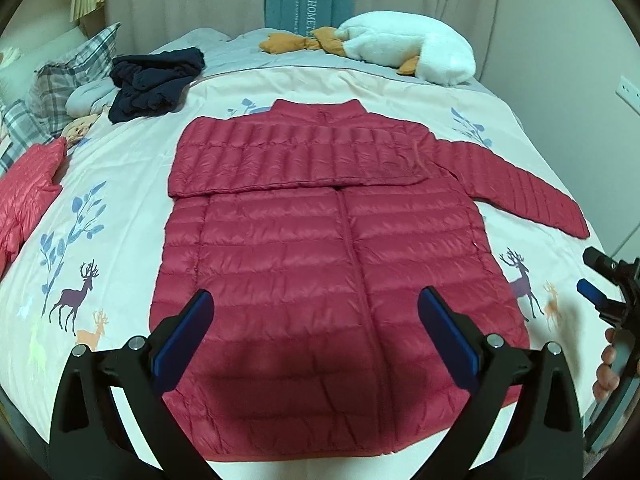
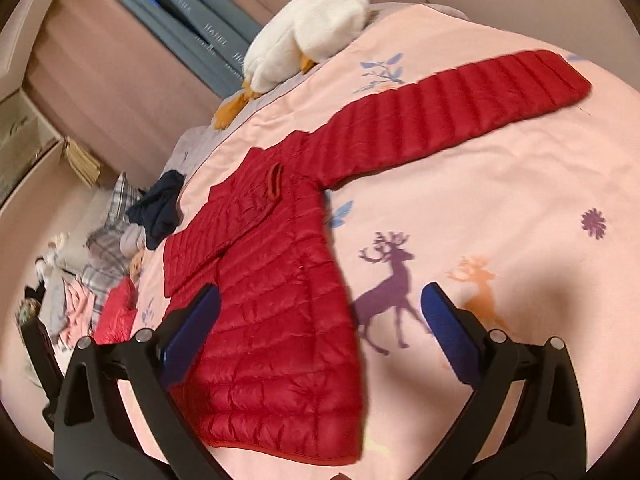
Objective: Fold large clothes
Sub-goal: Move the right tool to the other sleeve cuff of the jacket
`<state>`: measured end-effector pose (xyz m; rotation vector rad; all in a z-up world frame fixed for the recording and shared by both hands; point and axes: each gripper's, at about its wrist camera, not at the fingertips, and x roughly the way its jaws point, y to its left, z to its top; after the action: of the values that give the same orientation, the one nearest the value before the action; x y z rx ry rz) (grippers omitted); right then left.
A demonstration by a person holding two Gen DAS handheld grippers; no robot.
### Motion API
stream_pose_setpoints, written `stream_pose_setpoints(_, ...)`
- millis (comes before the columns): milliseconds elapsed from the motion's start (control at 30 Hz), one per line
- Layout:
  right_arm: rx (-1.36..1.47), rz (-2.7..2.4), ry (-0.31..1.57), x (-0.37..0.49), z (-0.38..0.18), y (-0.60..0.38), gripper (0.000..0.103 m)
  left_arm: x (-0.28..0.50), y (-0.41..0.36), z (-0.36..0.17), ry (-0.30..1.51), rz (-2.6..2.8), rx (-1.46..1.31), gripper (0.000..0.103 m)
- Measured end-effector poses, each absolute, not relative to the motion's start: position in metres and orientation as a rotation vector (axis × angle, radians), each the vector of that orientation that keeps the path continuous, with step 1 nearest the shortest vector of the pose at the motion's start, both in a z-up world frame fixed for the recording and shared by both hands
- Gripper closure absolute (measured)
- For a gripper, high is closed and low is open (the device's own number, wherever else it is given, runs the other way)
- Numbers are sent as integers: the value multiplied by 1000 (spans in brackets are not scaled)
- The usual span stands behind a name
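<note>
So my red puffer jacket [image 1: 320, 248] is flat on the deer-print bedspread [image 1: 100, 240], one sleeve already folded across the chest, the other sticking out sideways. My left gripper [image 1: 316, 328] hangs over the hem, fingers spread wide, nothing in them. My right gripper [image 2: 320, 320] is wide open too, empty, straddling the jacket's side edge near the purple deer [image 2: 384, 296]. The hem nearest me is cut off behind the gripper bodies.

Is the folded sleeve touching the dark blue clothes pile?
Apart. The left wrist view shows bare bedcover between the folded sleeve and the dark blue clothes.
</note>
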<state>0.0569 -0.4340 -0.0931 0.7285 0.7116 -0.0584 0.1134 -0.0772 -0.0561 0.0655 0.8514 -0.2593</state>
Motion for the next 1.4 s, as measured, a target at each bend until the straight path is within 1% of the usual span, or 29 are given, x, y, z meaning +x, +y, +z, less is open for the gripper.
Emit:
stream_pose_setpoints(200, 854, -160, 721, 41, -109, -484, 2, 105, -87, -60, 872, -277, 61, 1)
stream_pose_setpoints(633, 1073, -340, 632, 22, -148, -587, 2, 112, -84, -84, 964, -252, 34, 1)
stream_pose_setpoints(1000, 1141, -381, 562, 78, -165, -639, 2, 125, -88, -93, 998, -209, 38, 1)
stream_pose_setpoints(1267, 1194, -400, 461, 113, -171, -664, 2, 137, -91, -99, 1021, -186, 39, 1)
stream_pose_setpoints(1333, 1200, -409, 440, 119, -171, -667, 4, 141, -91, -99, 1019, -180, 36, 1)
stream_pose_setpoints(1400, 1200, -421, 428, 124, -172, -670, 11, 144, -90, -98, 1016, -174, 29, 1)
